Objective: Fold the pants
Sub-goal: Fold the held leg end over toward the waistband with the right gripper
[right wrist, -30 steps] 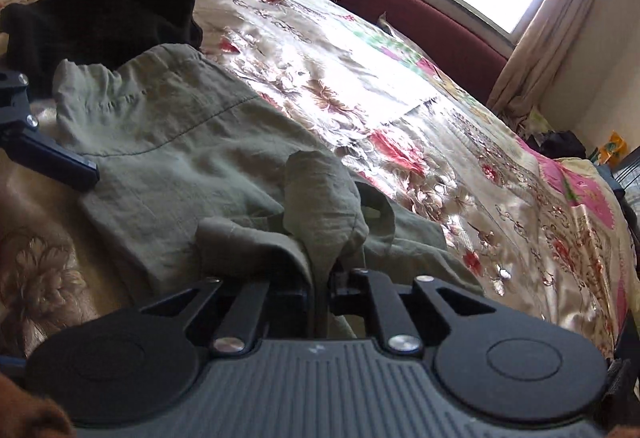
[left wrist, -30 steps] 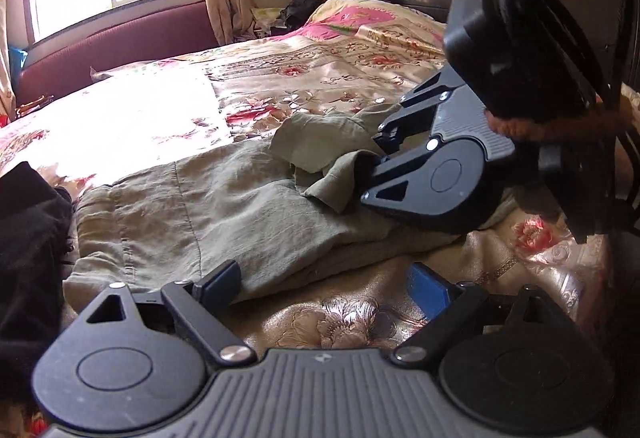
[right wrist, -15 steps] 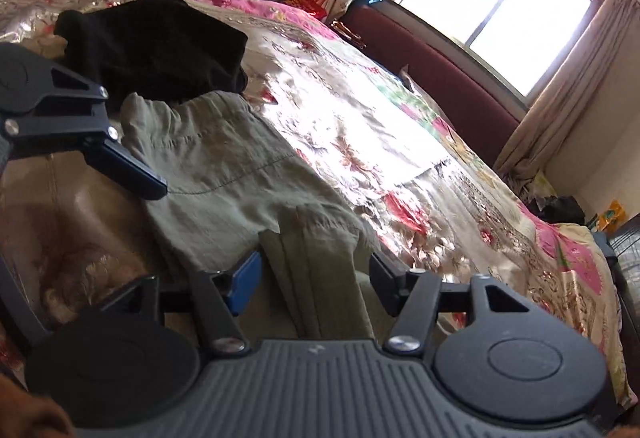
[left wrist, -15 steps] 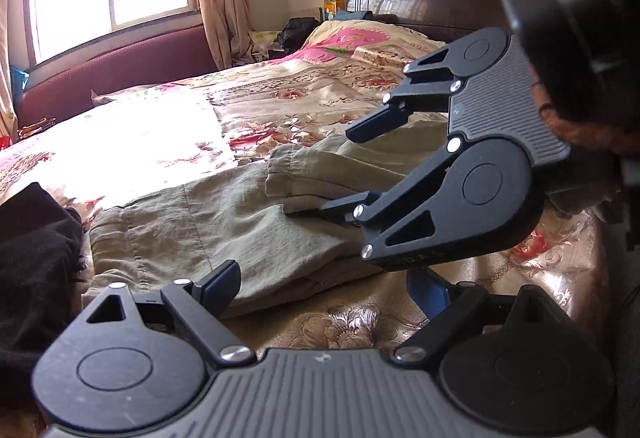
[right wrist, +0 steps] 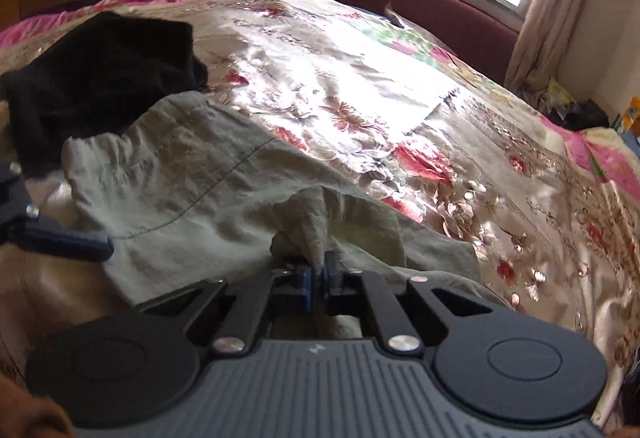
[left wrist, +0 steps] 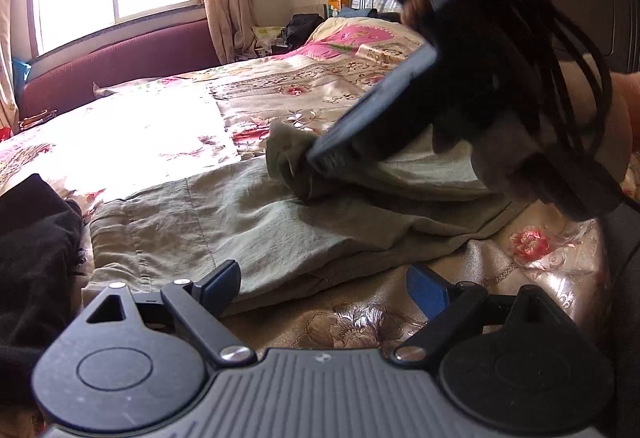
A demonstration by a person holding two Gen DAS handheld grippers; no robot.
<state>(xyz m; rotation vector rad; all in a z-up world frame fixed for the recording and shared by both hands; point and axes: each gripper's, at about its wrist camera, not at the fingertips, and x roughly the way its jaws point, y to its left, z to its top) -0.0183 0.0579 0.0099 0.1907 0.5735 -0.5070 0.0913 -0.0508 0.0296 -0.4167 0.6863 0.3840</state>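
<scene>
Now right claw (right wrist: 316, 280) clamped on a raised fold of olive pants (right wrist: 192, 174), left claw (left wrist: 320, 284) wide beside them.

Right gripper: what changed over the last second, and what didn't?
The right gripper let the pants go, spread its jaws over the folded leg, then pinched that fabric again and lifted it. The left gripper stayed open, holding nothing; the black garment lay unmoved.

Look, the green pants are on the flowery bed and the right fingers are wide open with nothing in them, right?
Not quite. The green pants do lie on the flowery bed, but the right gripper has its fingers shut, pinching a bunched fold of the pants. The right wrist view shows it.
</scene>
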